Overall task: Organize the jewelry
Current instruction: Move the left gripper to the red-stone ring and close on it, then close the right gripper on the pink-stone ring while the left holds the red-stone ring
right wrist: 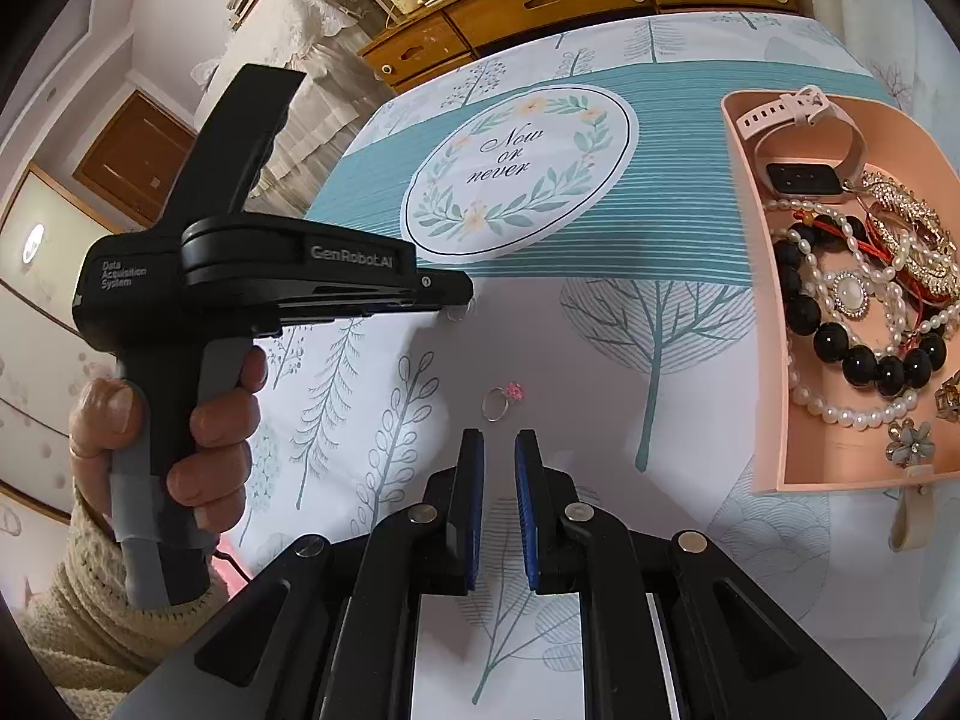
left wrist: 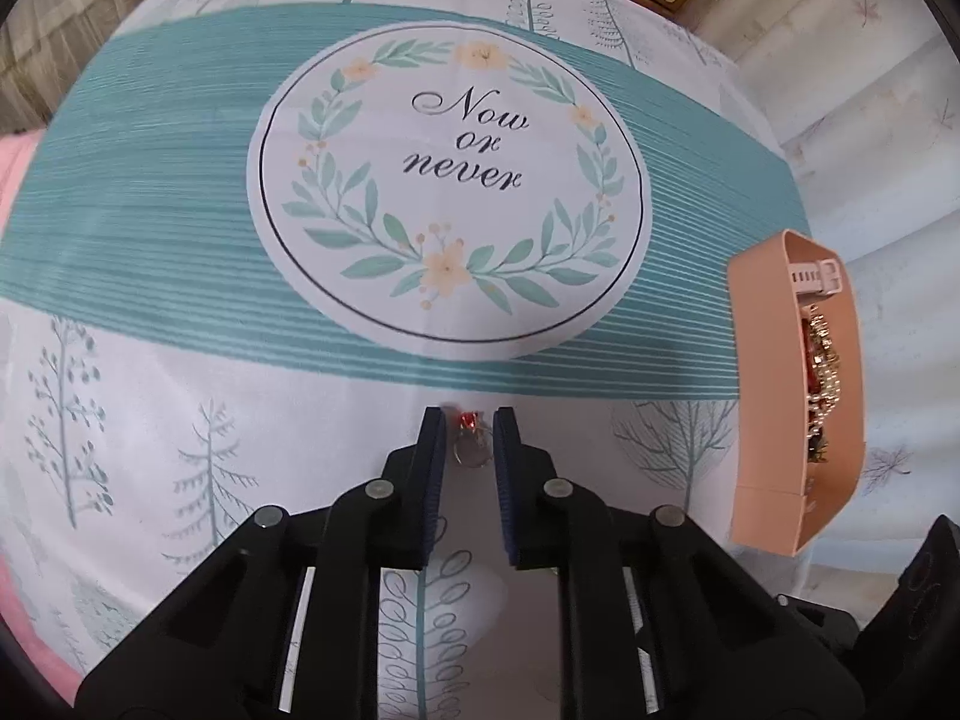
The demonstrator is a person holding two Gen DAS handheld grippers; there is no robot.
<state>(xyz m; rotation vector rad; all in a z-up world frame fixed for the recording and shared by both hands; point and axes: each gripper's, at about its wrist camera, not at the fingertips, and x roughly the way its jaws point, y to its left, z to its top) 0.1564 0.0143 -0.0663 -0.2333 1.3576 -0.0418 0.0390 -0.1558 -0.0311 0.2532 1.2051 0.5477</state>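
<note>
On the table (right wrist: 600, 360), spread with a tree-patterned cloth, the right gripper (right wrist: 499, 441) hangs nearest with its blue pads nearly closed on nothing, just short of a silver ring with a pink stone (right wrist: 501, 402) lying flat. Beyond it, the left gripper (left wrist: 471, 420), held in a person's hand (right wrist: 180, 420) with a knitted cream sleeve, points down with a ring with a red stone (left wrist: 469, 438) between its narrowed pads; whether they press it I cannot tell. To the right sits a peach tray (right wrist: 765, 360) holding a pale pink watch (right wrist: 798, 144), pearl strands, black beads (right wrist: 864, 354) and gold pieces. Farther off, a wreath print reads "Now or never" (right wrist: 507, 156)
</note>
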